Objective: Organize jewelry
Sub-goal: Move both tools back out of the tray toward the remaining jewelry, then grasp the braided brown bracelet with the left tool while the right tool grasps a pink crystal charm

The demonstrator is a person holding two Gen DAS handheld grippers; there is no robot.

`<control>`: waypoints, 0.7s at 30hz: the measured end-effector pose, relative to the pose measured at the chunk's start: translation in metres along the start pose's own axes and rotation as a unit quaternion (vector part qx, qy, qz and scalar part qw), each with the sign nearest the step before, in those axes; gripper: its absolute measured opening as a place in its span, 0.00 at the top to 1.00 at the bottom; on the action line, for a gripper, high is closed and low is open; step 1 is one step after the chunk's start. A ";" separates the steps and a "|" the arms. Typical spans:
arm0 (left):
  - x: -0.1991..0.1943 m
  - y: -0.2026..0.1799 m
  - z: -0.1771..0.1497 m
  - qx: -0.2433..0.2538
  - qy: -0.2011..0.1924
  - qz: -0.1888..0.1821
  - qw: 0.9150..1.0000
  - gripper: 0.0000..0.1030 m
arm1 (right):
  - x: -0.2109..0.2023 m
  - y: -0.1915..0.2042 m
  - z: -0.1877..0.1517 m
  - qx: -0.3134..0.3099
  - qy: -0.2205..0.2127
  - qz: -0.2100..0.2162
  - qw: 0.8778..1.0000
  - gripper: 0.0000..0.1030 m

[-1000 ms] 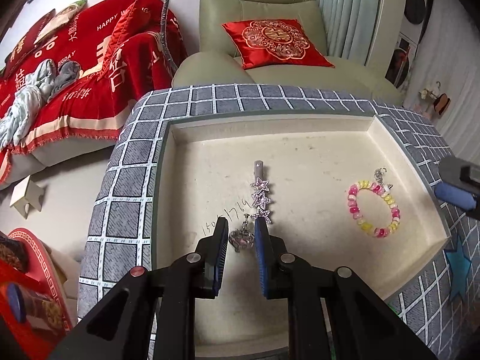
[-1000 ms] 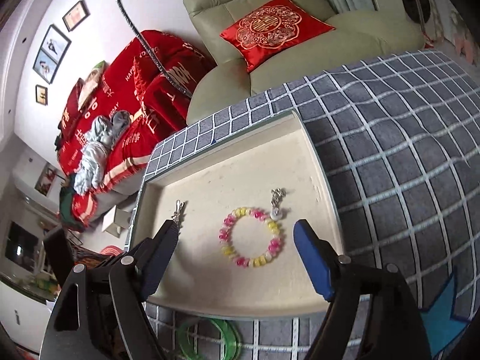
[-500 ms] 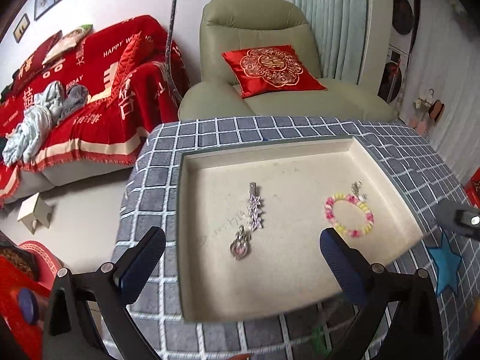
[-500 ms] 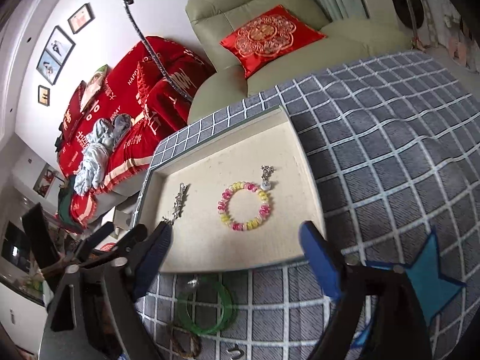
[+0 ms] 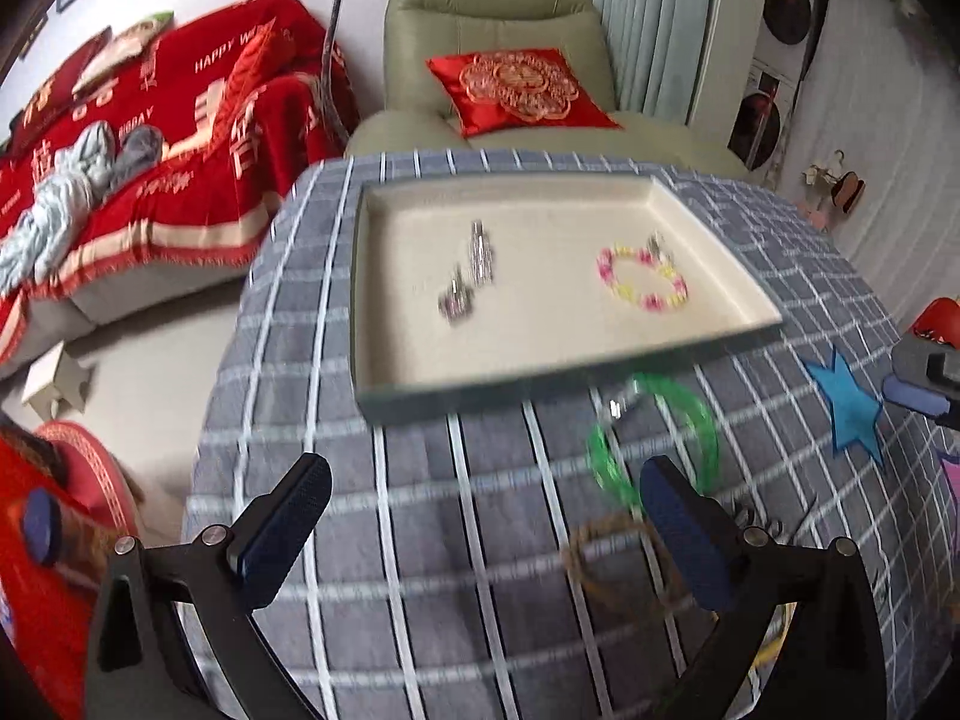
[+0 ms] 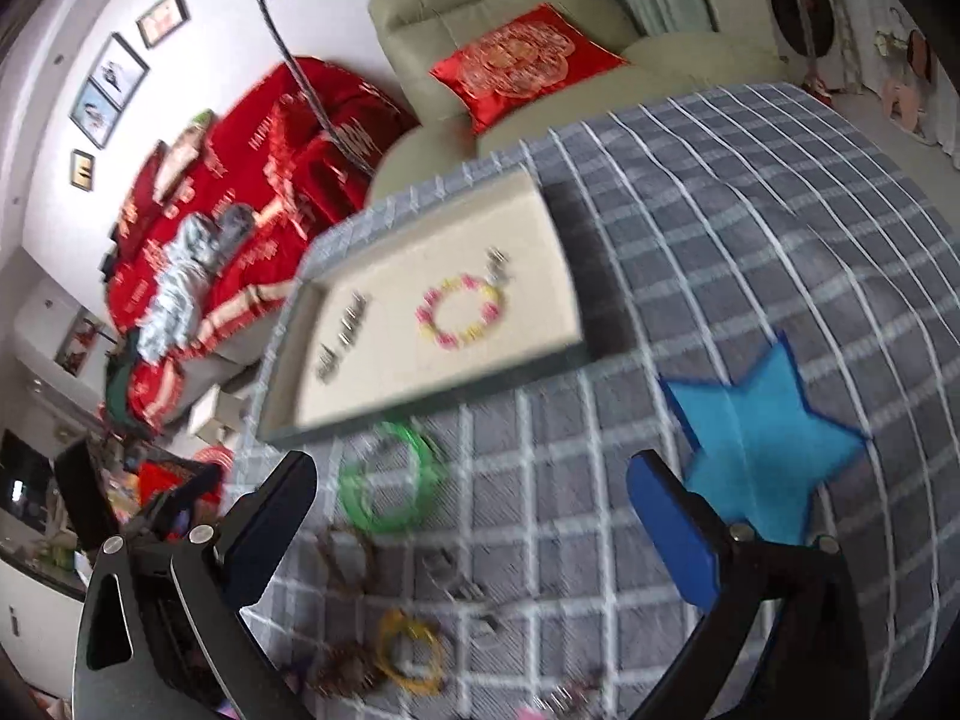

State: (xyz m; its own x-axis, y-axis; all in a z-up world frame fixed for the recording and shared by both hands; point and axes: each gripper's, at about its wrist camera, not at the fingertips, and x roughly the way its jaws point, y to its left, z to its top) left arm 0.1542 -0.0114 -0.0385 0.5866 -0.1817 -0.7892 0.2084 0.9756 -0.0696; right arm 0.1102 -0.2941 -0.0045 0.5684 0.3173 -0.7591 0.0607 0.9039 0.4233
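Left gripper (image 5: 480, 534) gapes empty, as does the right gripper (image 6: 474, 516). The green bangle (image 6: 387, 480) lies flat on the surface just ahead, between the right gripper's tips and the tray (image 6: 420, 405), nearer its left finger.

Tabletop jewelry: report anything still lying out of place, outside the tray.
Several pieces lie loose on the checked cloth outside the tray: a green bangle just in front of it, a yellow bangle and brown bracelets nearer the camera. Only the beaded bracelet and silver pieces are in the tray.
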 end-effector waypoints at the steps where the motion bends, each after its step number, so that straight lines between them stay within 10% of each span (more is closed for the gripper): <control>1: 0.001 -0.001 -0.005 -0.001 0.006 -0.002 1.000 0.00 | -0.001 -0.004 -0.006 0.000 0.005 -0.007 1.000 0.00; 21: 0.015 -0.019 -0.041 -0.020 0.051 0.015 0.998 0.00 | -0.013 -0.023 -0.094 -0.020 0.038 -0.125 0.991 0.00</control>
State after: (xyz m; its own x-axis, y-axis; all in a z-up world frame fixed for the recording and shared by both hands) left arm 0.1268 -0.0278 -0.0747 0.5092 -0.1409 -0.8491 0.1590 0.9849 -0.0681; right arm 0.0239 -0.2917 -0.0504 0.4764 0.1005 -0.8734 0.1593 0.9671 0.1982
